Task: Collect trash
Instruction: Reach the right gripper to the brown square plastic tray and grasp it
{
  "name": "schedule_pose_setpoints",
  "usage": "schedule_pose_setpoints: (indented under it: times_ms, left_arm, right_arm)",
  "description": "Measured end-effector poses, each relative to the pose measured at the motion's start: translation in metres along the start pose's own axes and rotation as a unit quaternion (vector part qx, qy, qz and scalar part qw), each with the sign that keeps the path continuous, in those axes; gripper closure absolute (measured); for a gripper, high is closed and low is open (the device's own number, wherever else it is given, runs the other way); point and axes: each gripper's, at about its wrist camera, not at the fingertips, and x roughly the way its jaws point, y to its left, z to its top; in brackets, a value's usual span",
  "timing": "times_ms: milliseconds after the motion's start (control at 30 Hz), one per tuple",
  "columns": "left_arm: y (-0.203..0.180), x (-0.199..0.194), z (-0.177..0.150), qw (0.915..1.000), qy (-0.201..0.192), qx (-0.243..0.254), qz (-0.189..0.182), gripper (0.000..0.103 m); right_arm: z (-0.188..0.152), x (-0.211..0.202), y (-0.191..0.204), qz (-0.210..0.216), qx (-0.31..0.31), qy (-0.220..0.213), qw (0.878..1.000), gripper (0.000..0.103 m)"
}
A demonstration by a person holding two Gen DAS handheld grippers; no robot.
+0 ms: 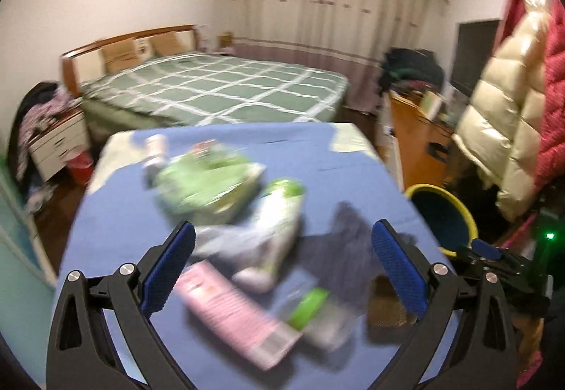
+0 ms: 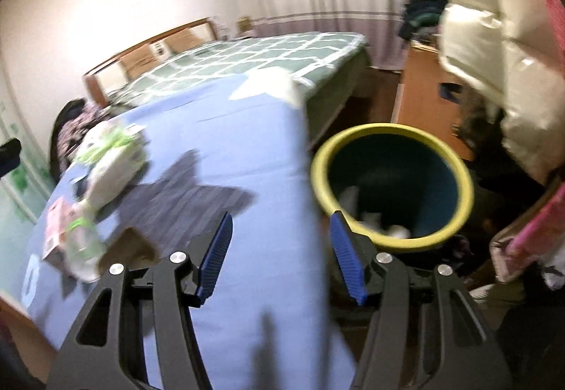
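Blurred trash lies on the blue-covered table (image 1: 116,220): a green-and-white packet (image 1: 208,185), a white pouch with a green top (image 1: 279,213), a pink box (image 1: 233,309), a clear bottle with a green label (image 1: 310,309) and a brown cardboard scrap (image 1: 385,309). My left gripper (image 1: 282,224) hangs wide open above this pile, holding nothing. A yellow-rimmed bin (image 2: 459,178) with white scraps inside stands beside the table's right edge. My right gripper (image 2: 282,215) is open and bare over that edge, just short of the bin. The same pile (image 2: 109,157) shows far left there.
A green checked bed (image 1: 219,90) lies beyond the table. Puffy coats (image 1: 512,114) hang at the right, close to the bin. An orange cabinet (image 2: 423,100) stands behind the bin and a white drawer unit (image 1: 56,146) at the left.
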Motion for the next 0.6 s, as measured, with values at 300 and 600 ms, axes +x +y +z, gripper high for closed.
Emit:
schedule_pose_setpoints:
  times_ms: [300,600]
  left_arm:
    - [0.079,-0.040,-0.042,0.9962,-0.018,-0.070,0.049,0.005]
    - [0.079,-0.040,-0.048,0.9969,-0.016,-0.067,0.038,0.005]
  right_arm:
    - [-0.016,-0.004,0.075,0.064,-0.061,0.013,0.996,0.041]
    - [-0.035,0.008,0.115,0.080,-0.111,0.023,0.990,0.024]
